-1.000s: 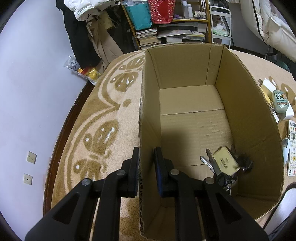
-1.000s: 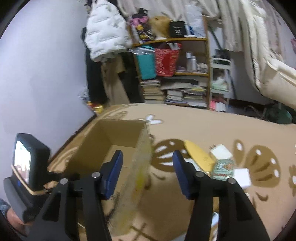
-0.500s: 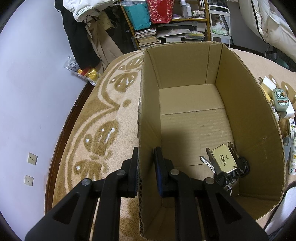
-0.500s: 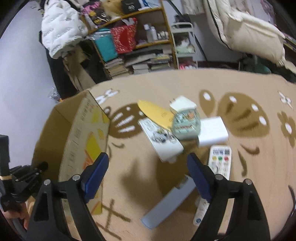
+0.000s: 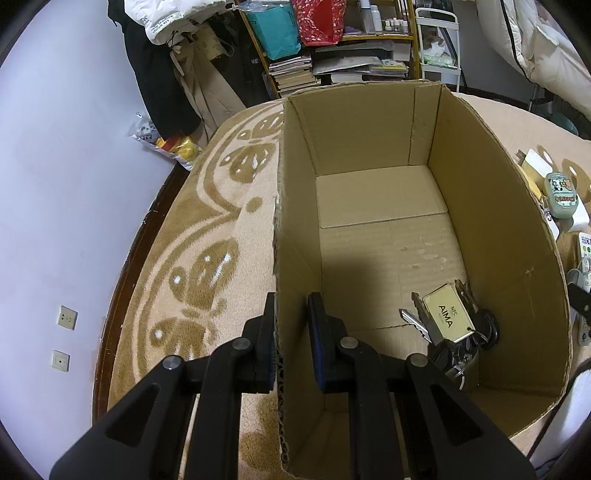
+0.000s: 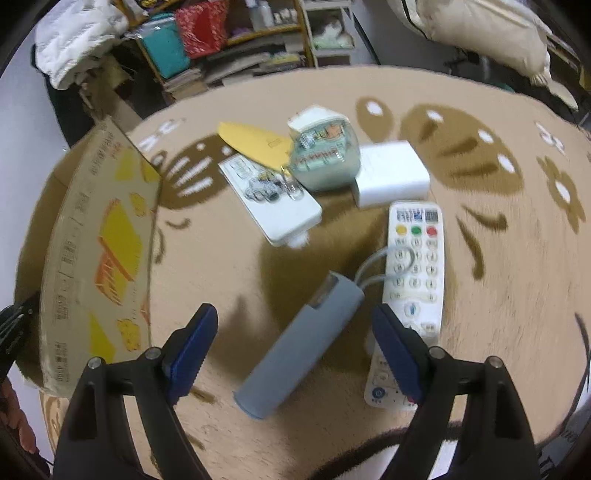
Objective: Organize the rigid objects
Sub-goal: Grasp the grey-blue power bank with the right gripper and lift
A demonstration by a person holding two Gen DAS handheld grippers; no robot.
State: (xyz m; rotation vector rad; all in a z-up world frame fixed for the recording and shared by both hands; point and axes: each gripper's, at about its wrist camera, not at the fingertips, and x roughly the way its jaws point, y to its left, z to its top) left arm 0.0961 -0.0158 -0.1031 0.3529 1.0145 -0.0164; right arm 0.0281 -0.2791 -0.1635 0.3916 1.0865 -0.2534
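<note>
My left gripper (image 5: 291, 325) is shut on the left wall of an open cardboard box (image 5: 369, 133). A bunch of keys with a cream tag (image 5: 448, 319) lies on the box floor at the near right. My right gripper (image 6: 295, 339) is open and hovers over a grey bar-shaped device with a loop cord (image 6: 299, 343), which lies between the fingers on the rug. Beside it lie a white remote with coloured buttons (image 6: 410, 288), a second white remote (image 6: 269, 199), a green-white case (image 6: 325, 155), a white block (image 6: 391, 173) and a yellow flat piece (image 6: 255, 142). The box (image 6: 99, 243) stands at the left.
Everything lies on a beige rug with brown patterns (image 6: 480, 155). A cluttered bookshelf (image 5: 332, 48) and hanging clothes (image 5: 166, 55) stand behind the rug. A lilac wall with sockets (image 5: 66, 317) is at the left. Bedding (image 6: 480, 33) is at the far right.
My right gripper has swung from over the box rightward and down to the loose objects, now straddling the grey device. The keys have settled in the box. The left gripper has not moved.
</note>
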